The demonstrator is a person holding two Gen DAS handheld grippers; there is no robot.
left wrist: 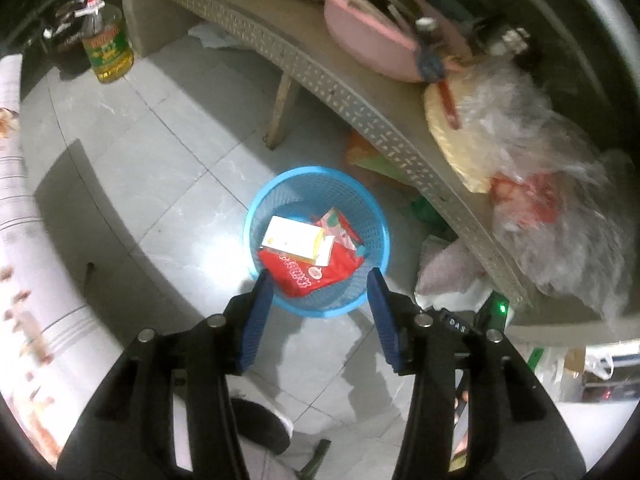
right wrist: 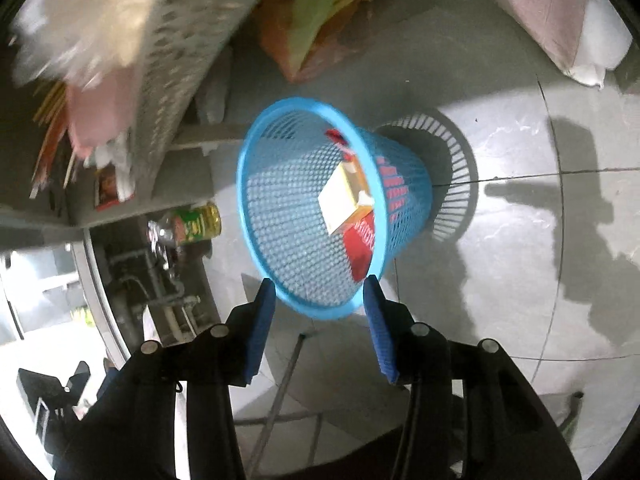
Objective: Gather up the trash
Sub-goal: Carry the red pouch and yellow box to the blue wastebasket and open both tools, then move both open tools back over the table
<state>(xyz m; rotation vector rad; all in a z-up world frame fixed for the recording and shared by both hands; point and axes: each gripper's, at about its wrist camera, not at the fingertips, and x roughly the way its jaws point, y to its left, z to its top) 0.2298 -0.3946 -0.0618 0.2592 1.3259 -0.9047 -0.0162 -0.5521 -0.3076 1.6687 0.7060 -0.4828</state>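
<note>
A pink basin (left wrist: pixel 360 36) and plastic bags (left wrist: pixel 552 184) sit on the counter (left wrist: pixel 320 76); an oil bottle (left wrist: pixel 106 46) stands on the floor (left wrist: pixel 160 152).

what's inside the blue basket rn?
In the basket: a white carton lying on a red packet, with a pink-patterned wrapper behind them. Anything beneath these, and the basket's bottom, is covered.

Glare on my floor (left wrist: pixel 216 256), hard shadows on tiles, motion blur upper left in right view, fisheye-bent edges.
</note>
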